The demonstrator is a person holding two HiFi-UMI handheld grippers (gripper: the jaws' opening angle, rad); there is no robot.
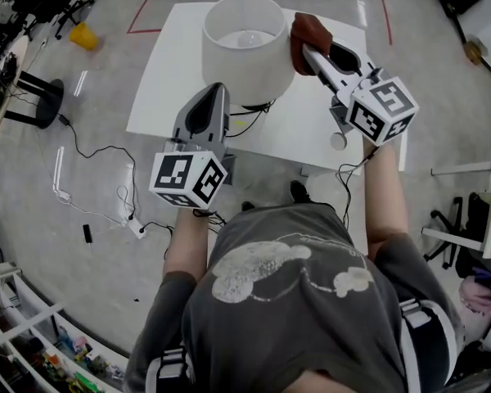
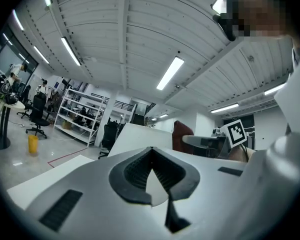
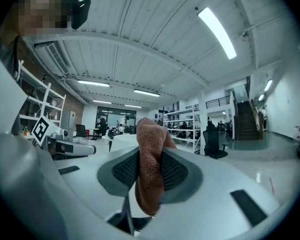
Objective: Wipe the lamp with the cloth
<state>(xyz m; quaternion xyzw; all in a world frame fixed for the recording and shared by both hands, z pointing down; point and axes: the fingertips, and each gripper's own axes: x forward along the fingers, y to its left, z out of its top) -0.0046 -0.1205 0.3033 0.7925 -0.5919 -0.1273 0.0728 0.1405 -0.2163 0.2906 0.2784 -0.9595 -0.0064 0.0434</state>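
A lamp with a white drum shade (image 1: pixel 244 47) stands on the white table (image 1: pixel 168 80). My right gripper (image 1: pixel 308 46) is shut on a brown cloth (image 1: pixel 310 33), which is held against the shade's upper right side. In the right gripper view the cloth (image 3: pixel 150 176) hangs pinched between the dark pads. My left gripper (image 1: pixel 216 88) points at the shade's lower left side, jaws together and holding nothing. The left gripper view, taken over the left gripper's tips (image 2: pixel 151 151), shows the shade (image 2: pixel 140 136) and the cloth (image 2: pixel 181 136) beyond.
The lamp's black cord (image 1: pixel 247 121) trails over the table toward its near edge. A small white round object (image 1: pixel 337 141) lies near the table's front right. On the floor to the left are cables (image 1: pixel 106 150), a black stool (image 1: pixel 37 97) and a yellow bin (image 1: pixel 83 36).
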